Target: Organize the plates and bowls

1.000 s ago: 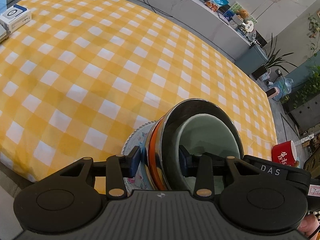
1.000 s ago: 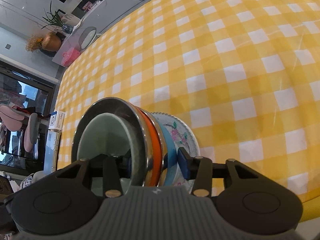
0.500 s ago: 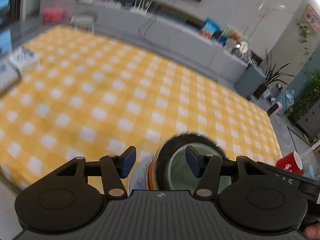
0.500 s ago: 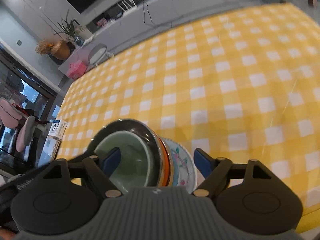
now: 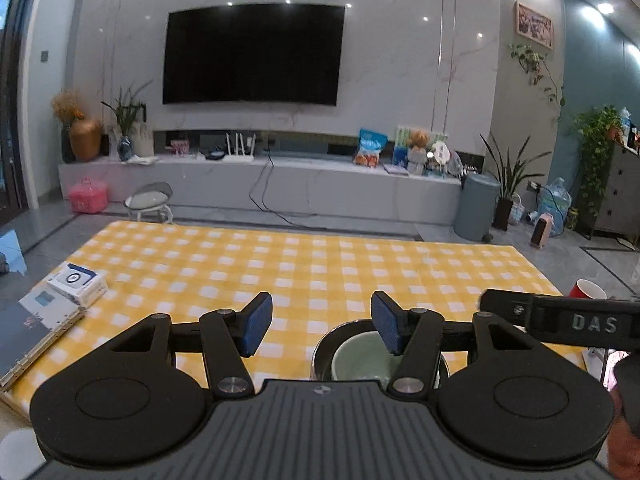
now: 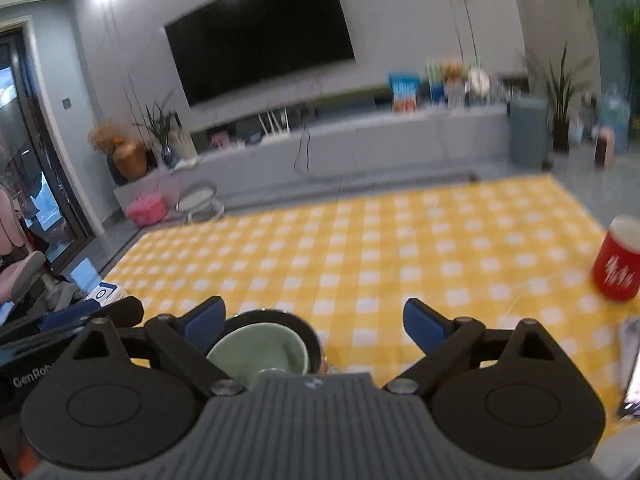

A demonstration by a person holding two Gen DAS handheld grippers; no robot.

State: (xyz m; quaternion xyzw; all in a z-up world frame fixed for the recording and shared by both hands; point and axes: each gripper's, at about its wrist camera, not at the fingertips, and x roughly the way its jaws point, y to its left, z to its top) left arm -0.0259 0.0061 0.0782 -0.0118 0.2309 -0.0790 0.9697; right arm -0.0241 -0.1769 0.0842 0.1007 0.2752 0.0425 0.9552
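Observation:
A stack of dishes sits at the near edge of the yellow checked table. On top, a pale green bowl nests in a steel bowl; the dishes beneath are hidden by the gripper bodies. My left gripper is open and empty, raised above and left of the stack. In the right wrist view the green bowl sits in the steel bowl, with a sliver of an orange dish beneath. My right gripper is wide open and empty, just right of the stack.
A red cup stands at the table's right edge, also in the left wrist view. A white box and an open ring binder lie on the left. A TV wall and a low cabinet stand beyond the table.
Both grippers let go of the stack's rim, opened wide and pulled back and up, tilting from looking down at the table to looking level across the room. The stack stays on the table.

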